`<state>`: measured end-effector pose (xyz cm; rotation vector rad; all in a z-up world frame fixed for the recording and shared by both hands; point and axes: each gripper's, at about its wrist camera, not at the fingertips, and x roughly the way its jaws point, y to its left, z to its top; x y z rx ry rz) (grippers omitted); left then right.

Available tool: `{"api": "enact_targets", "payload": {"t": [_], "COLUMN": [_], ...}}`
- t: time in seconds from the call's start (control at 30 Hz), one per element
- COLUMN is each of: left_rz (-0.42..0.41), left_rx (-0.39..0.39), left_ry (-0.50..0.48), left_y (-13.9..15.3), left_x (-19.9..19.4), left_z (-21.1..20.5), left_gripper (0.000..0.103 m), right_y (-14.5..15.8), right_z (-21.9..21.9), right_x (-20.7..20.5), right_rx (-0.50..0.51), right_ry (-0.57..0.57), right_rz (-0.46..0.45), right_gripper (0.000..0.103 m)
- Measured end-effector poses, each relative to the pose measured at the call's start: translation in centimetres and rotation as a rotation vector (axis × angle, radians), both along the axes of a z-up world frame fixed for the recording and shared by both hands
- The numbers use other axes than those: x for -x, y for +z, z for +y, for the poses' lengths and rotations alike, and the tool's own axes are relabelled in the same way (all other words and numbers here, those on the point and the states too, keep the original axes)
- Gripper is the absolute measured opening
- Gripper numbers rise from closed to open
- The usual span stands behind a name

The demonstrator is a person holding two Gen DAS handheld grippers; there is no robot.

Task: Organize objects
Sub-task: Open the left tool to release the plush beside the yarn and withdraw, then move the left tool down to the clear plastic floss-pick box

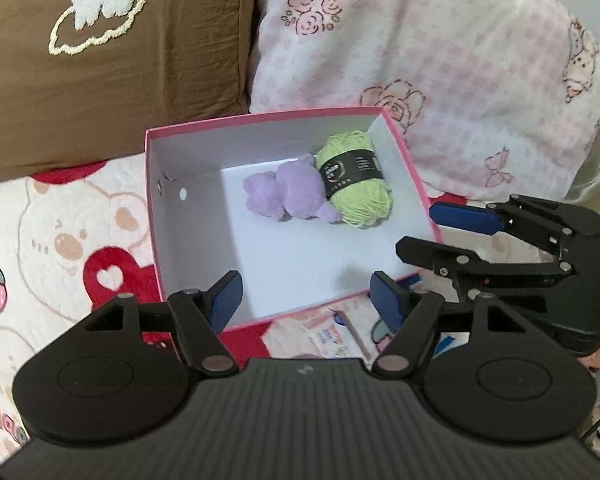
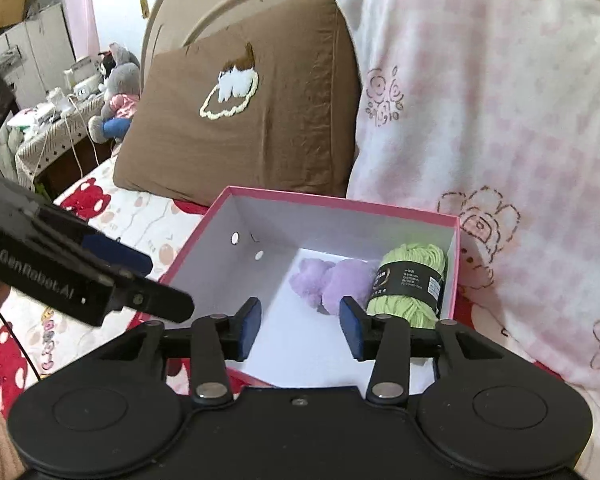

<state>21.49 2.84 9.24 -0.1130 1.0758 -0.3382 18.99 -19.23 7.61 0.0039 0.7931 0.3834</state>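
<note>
The pink box (image 1: 410,176) sits open on the bed (image 1: 52,240), in front of a brown pillow (image 1: 112,72) and a pink checked blanket (image 1: 460,80). Inside it, at the far right corner, lie a skein of green yarn (image 1: 358,178) and a purple plush toy (image 1: 288,194), touching each other; the rest of the white floor is bare.

The yarn looks light and squashy, and its strands would give under pressure. The black paper band around its middle is the firmest place, so a hold across the band, squeezing the short way, seems safest; a grip on the loose looped ends could pull strands out. Its long axis runs from the far wall of the box towards the near right, roughly along the right wall, with one looped end towards the camera in the right wrist view.

The plush toy is soft, light and not slippery, and should take a pinch almost anywhere on its rounded body. It lies on its side, its length running across the box from left to right, one end against the yarn; which end is the head I cannot tell.

The box is thin card: stiff enough to lift by a wall, but easy to dent.

The left gripper (image 1: 306,300) hangs over the near edge of the box with its fingers apart and nothing between them. The right gripper (image 2: 300,328) is likewise parted and empty, hovering above the near side of the box and pointing down towards the toy and yarn.
</note>
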Motion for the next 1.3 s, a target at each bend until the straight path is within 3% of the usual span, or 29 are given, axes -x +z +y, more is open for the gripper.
{"api": "enact_targets", "payload": {"t": [0.17,0.47,0.57,0.6,0.77,0.9,1.1,1.3], "left_rz": [-0.030,-0.114,-0.137,-0.146,-0.172,-0.174,-0.131,-0.102], "left_rx": [0.015,0.015,0.008,0.006,-0.012,0.022,0.080,0.091], "left_ry": [-0.006,-0.018,-0.011,-0.008,-0.011,-0.014,-0.006,-0.004], "left_y": [1.3,3.9,4.0,4.0,3.6,3.5,2.2,0.4], "left_x": [1.7,5.0,6.2,6.6,8.5,9.7,11.2,12.8], "left_z": [-0.3,-0.3,0.0,0.2,0.6,0.9,0.9,0.2], "left_gripper": [0.074,0.084,0.089,0.091,0.096,0.098,0.098,0.098], "right_y": [1.3,2.5,2.5,2.5,2.9,3.5,3.7,2.0], "right_z": [0.2,0.8,0.6,0.5,0.3,0.5,1.2,1.7], "right_x": [1.7,4.8,5.7,6.1,8.3,10.1,12.7,15.0], "right_rx": [0.035,0.073,0.058,0.057,0.077,0.120,0.175,0.192], "right_ry": [0.022,0.038,0.017,0.006,-0.001,0.020,0.077,0.148], "right_rz": [-0.016,-0.049,-0.055,-0.065,-0.072,-0.091,-0.133,-0.091], "right_gripper": [0.070,0.073,0.097,0.098,0.098,0.098,0.098,0.098]}}
